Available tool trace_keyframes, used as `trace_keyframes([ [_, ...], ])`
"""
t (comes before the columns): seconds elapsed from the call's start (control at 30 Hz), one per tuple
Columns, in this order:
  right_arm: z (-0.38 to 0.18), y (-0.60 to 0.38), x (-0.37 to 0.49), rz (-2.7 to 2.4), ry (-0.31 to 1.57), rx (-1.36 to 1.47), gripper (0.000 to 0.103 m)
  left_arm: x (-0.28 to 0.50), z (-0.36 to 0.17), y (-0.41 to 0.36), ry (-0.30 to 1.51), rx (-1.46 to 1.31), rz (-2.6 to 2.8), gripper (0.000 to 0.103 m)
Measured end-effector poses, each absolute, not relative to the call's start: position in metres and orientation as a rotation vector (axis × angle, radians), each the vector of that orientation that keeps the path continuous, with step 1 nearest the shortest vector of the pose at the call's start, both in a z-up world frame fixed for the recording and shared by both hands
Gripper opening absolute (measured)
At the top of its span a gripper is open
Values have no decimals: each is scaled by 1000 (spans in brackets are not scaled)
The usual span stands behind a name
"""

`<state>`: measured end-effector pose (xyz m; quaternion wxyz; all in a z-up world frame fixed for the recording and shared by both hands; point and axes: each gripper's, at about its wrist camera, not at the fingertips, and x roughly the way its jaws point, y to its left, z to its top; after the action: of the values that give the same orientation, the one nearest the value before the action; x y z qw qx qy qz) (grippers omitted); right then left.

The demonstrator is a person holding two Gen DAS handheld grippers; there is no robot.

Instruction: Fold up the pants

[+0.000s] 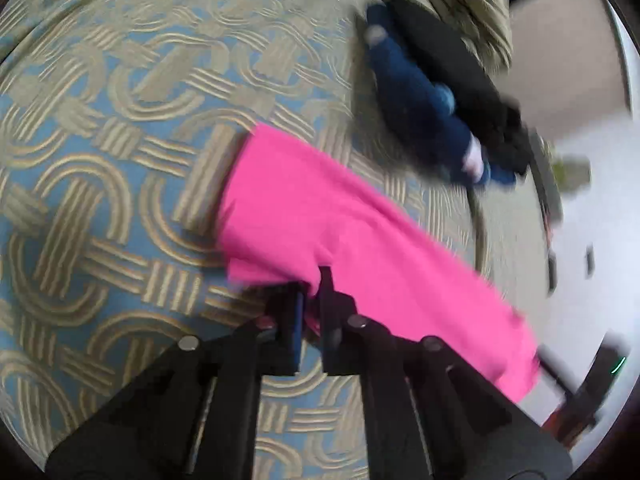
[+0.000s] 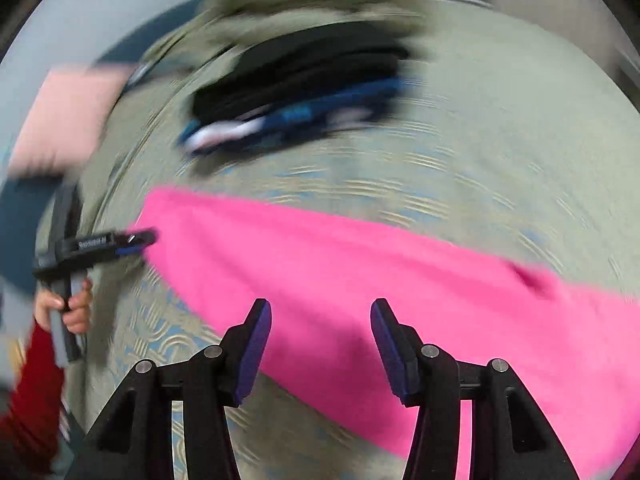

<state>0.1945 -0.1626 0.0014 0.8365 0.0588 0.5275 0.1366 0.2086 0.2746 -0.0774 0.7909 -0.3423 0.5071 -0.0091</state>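
Bright pink pants [image 1: 340, 216] lie as a long band on a patterned blue-and-tan bedspread [image 1: 100, 140]. My left gripper [image 1: 314, 280] is shut on the pants' near edge. In the right wrist view the pants [image 2: 360, 280] stretch from left to lower right. My right gripper [image 2: 320, 312] is open and empty, hovering just over the pants' near edge. The left gripper [image 2: 140, 238] shows there at the pants' left end, clamped on the cloth, held by a hand. Both views are blurred.
A pile of dark blue and black clothes [image 1: 432, 96] lies further back on the bedspread, also in the right wrist view [image 2: 296, 96]. A striped pillow [image 1: 472, 4] sits behind it. The bed edge and floor [image 1: 592, 220] are at the right.
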Motion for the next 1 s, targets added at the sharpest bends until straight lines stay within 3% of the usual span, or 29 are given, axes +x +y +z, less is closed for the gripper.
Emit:
trace_keyframes([
  [0.13, 2, -314, 146, -79, 1098, 431, 56, 181, -21, 269, 913, -626, -28, 8],
  [0.27, -22, -426, 91, -337, 1085, 677, 56, 178, -34, 271, 993, -549, 55, 16],
  [0.43, -53, -499, 39, -448, 1005, 881, 56, 159, -53, 273, 1061, -445, 239, 24],
  [0.57, -69, -540, 24, -436, 926, 1003, 56, 138, -34, 268, 1031, -348, 390, 24],
  [0.7, -66, -569, 37, -412, 875, 980, 62, 153, 7, 203, 1003, -189, 213, 24],
  [0.73, -66, -575, 40, -405, 866, 978, 62, 163, 16, 171, 1005, -122, 122, 27],
  [0.8, -68, -586, 49, -388, 834, 993, 63, 177, 26, 118, 990, -37, -32, 46],
  [0.87, -71, -599, 59, -393, 813, 1010, 62, 189, 30, 62, 972, 39, -170, 50],
  [0.9, -71, -604, 63, -400, 807, 1013, 58, 199, 29, 22, 971, 94, -256, 51],
  [0.93, -69, -605, 68, -406, 800, 996, 23, 207, 27, -6, 973, 134, -303, 51],
  [0.97, -61, -604, 73, -380, 804, 953, 11, 214, 24, -31, 974, 170, -330, 50],
  [1.0, -54, -601, 78, -382, 803, 917, 11, 219, 21, -48, 979, 189, -348, 50],
])
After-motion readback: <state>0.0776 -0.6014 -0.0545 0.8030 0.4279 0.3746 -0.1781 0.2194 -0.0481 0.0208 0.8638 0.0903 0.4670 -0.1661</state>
